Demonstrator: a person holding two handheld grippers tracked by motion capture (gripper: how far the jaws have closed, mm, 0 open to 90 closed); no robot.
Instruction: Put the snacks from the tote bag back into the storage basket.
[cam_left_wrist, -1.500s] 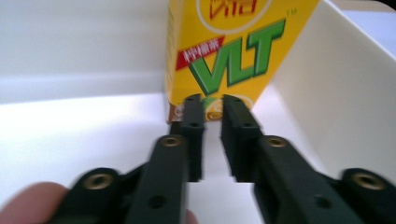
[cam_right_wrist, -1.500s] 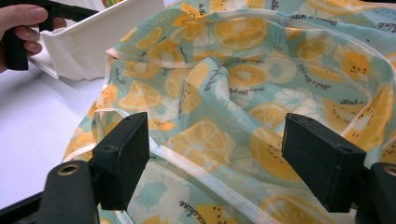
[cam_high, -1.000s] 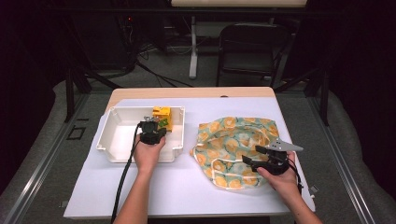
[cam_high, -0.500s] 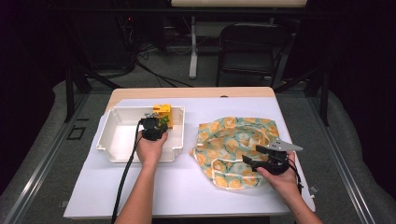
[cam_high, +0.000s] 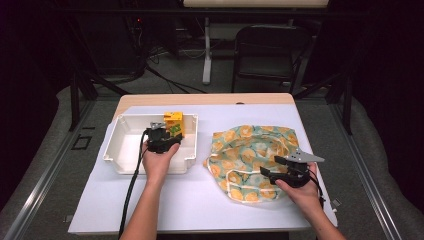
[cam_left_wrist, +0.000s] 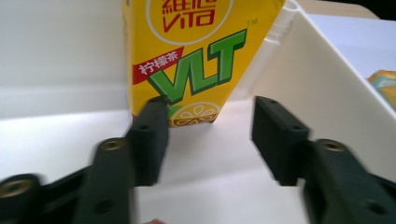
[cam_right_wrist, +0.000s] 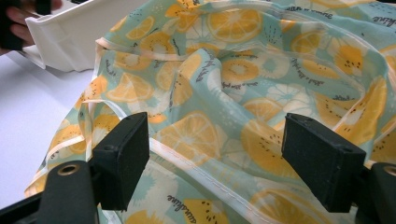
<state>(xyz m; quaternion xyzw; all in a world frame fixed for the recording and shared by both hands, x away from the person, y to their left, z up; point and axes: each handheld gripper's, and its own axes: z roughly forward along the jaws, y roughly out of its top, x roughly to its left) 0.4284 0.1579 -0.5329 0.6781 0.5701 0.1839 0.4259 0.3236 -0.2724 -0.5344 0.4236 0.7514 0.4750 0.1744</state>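
The left gripper (cam_high: 162, 136) hangs over the white bin (cam_high: 120, 155), and its jaws have just been opening: they stand released, with a bare gap of bin floor between them. The yellow drink carton (cam_left_wrist: 196, 56) stands upright just ahead of the jaws, in the bin's corner; in the left gripper view the left jaw's tip overlaps the carton's lower edge, and I cannot tell whether it touches, while the right jaw stands clear of the carton, beside the bin's wall. In the high view the carton (cam_high: 174, 122) rises just beyond the gripper's tips, against the far wall. The right gripper (cam_high: 274, 169) rests over the near part of the fruit-print bag (cam_high: 250, 150), which lies crumpled on the white table cover (cam_high: 190, 200), well apart from the carton. Its jaws are spread wide; in the right gripper view a seam and folds of the bag (cam_right_wrist: 243, 84) run between and ahead of them, with neither pad pressing the fabric, so nothing is grasped.
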